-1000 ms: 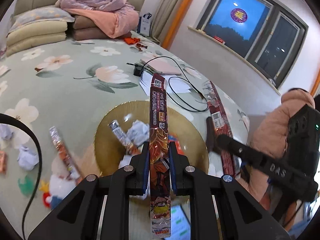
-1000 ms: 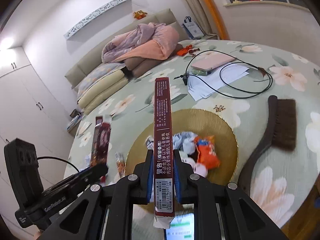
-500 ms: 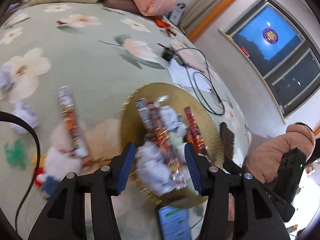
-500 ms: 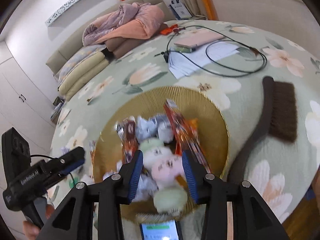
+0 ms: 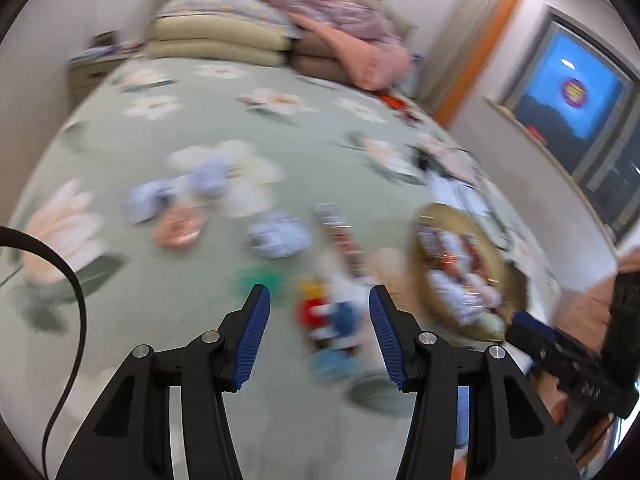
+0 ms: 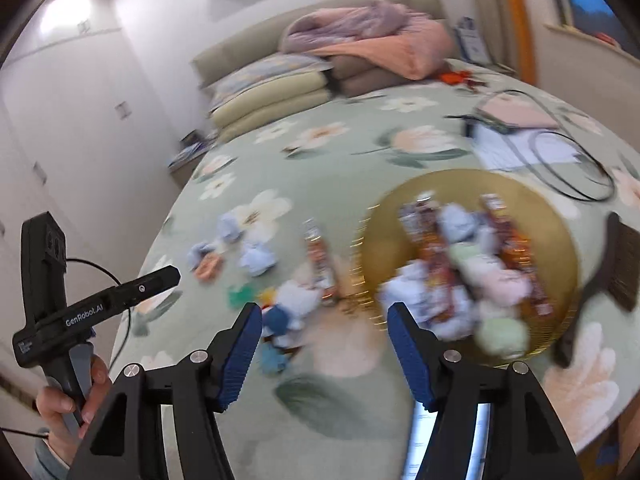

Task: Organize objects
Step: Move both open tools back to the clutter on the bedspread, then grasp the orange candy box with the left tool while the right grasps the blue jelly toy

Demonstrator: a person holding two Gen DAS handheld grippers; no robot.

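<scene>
With both the left gripper [image 5: 319, 322] and right gripper [image 6: 324, 332] spread wide and empty, we should lower squarely over the small plush toy [image 5: 326, 320] lying on the bed [image 5: 160, 152] beside the gold plate [image 6: 468, 188], pinching its middle.
</scene>
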